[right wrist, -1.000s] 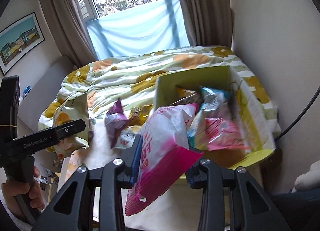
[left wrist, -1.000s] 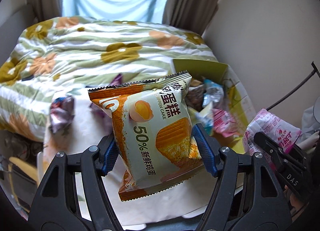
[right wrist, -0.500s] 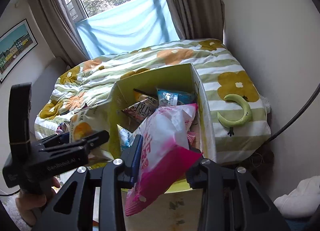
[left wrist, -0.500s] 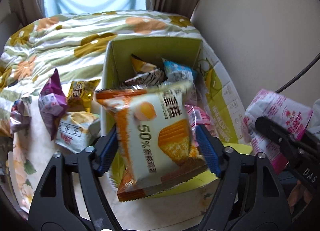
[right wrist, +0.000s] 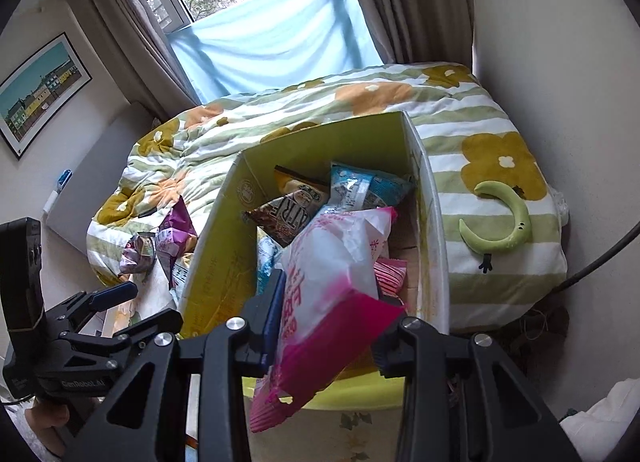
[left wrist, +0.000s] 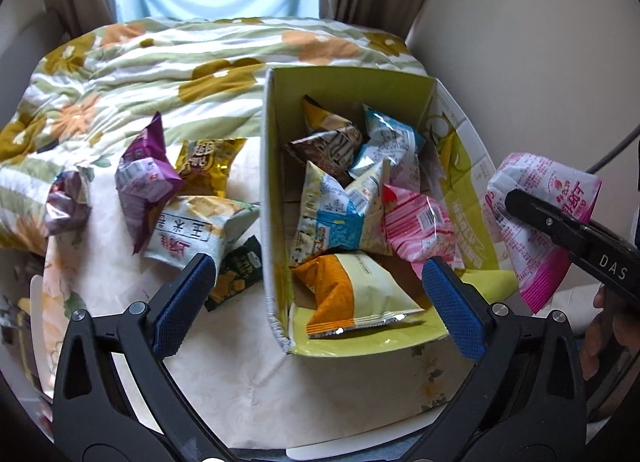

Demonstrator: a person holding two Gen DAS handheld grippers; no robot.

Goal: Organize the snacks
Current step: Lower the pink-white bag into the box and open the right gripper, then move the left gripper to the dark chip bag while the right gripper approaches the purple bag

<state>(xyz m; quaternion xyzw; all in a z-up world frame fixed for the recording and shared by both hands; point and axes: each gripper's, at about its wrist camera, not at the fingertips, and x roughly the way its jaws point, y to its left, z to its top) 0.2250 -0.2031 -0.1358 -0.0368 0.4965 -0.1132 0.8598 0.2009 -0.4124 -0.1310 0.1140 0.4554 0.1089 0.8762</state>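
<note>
A yellow-green cardboard box (left wrist: 276,190) stands on the table and holds several snack packs. The orange and cream cake pack (left wrist: 360,294) lies at the box's near end. My left gripper (left wrist: 320,298) is open and empty, just above that near end. My right gripper (right wrist: 328,326) is shut on a pink and white snack bag (right wrist: 328,282) and holds it over the box's (right wrist: 216,262) near right corner. The bag also shows at the right of the left wrist view (left wrist: 536,218).
Loose packs lie left of the box: a purple one (left wrist: 144,178), a gold one (left wrist: 208,162), a white corn snack (left wrist: 192,230) and a dark one (left wrist: 236,274). A flowered quilt (left wrist: 160,74) lies behind. A wall stands to the right.
My left gripper moved right over the box, opened and let go of the cake pack, which now lies in the box. My right gripper carried the pink bag closer over the box.
</note>
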